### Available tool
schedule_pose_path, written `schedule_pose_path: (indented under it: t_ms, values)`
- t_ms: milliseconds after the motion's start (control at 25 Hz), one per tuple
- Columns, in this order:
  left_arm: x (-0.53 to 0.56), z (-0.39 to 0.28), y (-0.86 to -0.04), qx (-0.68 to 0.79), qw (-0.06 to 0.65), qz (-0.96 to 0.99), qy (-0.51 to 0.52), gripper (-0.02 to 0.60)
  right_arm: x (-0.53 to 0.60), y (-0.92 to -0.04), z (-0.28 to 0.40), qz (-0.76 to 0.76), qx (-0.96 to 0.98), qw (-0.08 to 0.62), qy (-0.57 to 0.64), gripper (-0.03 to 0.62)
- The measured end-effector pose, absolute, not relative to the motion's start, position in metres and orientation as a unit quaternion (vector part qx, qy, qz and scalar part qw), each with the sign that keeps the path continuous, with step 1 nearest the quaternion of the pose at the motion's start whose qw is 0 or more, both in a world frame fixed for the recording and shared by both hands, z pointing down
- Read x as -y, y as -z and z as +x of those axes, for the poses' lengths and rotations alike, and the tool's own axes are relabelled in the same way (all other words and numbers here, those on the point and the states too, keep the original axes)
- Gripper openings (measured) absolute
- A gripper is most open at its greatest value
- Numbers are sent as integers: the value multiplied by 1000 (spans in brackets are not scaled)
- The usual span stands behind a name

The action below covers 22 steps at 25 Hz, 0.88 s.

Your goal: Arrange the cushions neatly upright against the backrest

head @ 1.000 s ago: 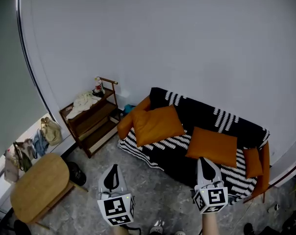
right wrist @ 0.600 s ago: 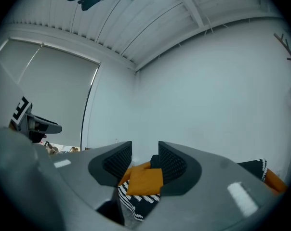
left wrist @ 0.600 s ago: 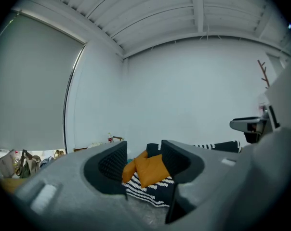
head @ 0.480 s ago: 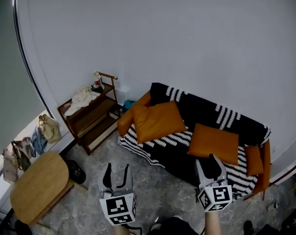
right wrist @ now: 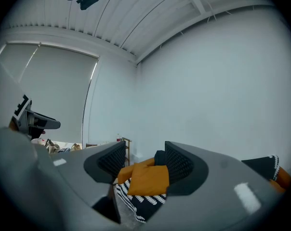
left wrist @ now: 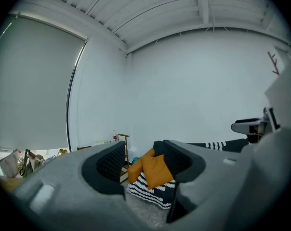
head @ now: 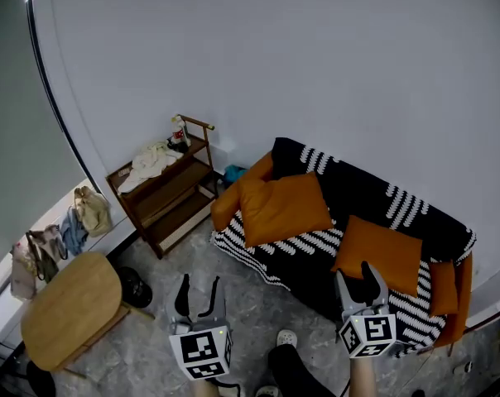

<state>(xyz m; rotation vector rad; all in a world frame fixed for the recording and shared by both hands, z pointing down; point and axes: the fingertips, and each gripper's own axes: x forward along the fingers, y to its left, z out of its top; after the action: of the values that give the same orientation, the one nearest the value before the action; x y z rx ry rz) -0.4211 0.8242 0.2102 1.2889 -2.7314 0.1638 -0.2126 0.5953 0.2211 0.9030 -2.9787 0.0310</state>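
Observation:
An orange sofa under a black-and-white striped throw stands against the wall. One orange cushion leans at its left end, tilted. Another cushion lies slanted on the seat to the right. My left gripper hovers over the floor short of the sofa. Its jaws have just been opening and stand open and empty. My right gripper is just before the sofa's front edge, below the right cushion, also just opened, empty. The left cushion shows far off between the left gripper's jaws, and between those of the right gripper too, as the cushion.
A wooden shelf rack with a cloth and a bottle stands left of the sofa. A rounded wooden table sits at lower left, with bags along the window ledge. My shoe is on the grey floor between the grippers.
Both grippers went from shut to open. The whole view has moved nearer the sofa, and a shoe and leg have come into sight at the bottom.

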Motion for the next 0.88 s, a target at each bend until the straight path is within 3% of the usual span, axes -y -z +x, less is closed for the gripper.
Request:
schedule_pose_path:
  t_ms: [520,880]
  values:
    - [-683,-531,-188,920,47,385,-51,253,-434,-203,-346,244,970,10,0,265]
    - [-606,-578,-193,923,64,375,-53,253,-357,-211,-385,236,971,21,-9,268]
